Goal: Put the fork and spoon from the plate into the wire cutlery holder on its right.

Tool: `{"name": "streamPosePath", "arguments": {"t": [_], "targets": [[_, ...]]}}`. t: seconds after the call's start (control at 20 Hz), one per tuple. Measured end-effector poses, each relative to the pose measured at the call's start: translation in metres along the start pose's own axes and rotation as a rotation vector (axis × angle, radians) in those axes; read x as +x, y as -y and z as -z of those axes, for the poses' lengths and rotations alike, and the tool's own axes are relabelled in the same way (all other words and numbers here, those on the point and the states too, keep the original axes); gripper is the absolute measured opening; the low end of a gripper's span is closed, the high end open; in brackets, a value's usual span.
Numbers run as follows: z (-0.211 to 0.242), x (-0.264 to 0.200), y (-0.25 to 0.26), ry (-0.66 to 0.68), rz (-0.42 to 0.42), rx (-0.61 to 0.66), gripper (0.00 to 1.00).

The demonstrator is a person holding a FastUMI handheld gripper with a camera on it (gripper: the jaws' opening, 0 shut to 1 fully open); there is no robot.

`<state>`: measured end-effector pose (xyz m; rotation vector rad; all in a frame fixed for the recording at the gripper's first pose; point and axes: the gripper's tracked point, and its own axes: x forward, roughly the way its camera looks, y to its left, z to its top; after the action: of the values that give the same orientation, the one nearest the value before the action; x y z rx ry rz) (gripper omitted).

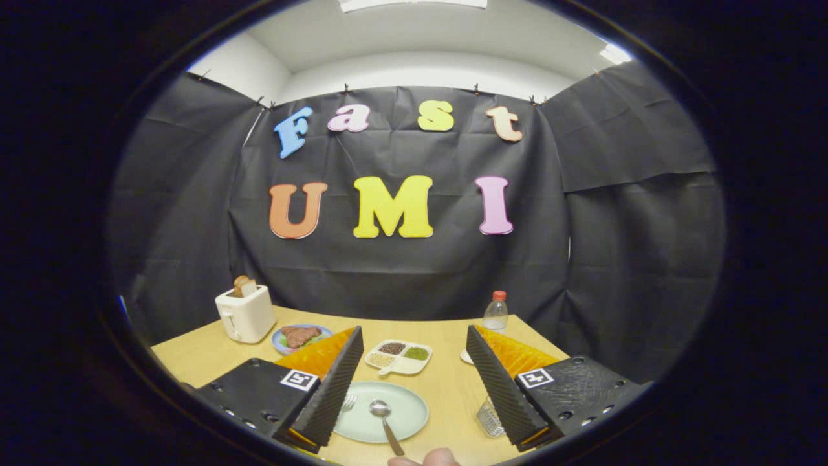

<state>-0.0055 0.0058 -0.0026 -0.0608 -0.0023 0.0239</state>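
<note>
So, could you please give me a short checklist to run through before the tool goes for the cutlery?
1. Tool open, fingers wide apart, holding nothing: ok.
2. Spoon on the plate, between the fingers, bowl away from the tool: ok.
3. Fork on the plate, partly hidden by one finger: cannot tell its full lie.
4. Wire holder right of the plate, mostly hidden by the other finger: cannot tell if upright.
5. Fingertip near the spoon handle: not ok.

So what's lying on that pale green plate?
A spoon lies on the plate, its handle reaching past the near rim. A fork's tines show at its left edge; the rest hides behind one finger of the open gripper.
</note>
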Motion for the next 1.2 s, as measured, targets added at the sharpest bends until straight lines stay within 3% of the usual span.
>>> {"name": "streamPosePath", "arguments": {"t": [0.35, 0.7, 1.05, 1.2], "targets": [[0.011, 0.0, -0.003, -0.069, -0.046, 0.051, 0.96], [0.007, 0.014, -0.014, -0.307, -0.126, 0.02, 0.96], [0.095, -0.004, -0.028, -0.724, -0.216, -0.064, 0.96], [0.121, -0.003, -0.034, -0.804, -0.233, -0.051, 0.96]]}}
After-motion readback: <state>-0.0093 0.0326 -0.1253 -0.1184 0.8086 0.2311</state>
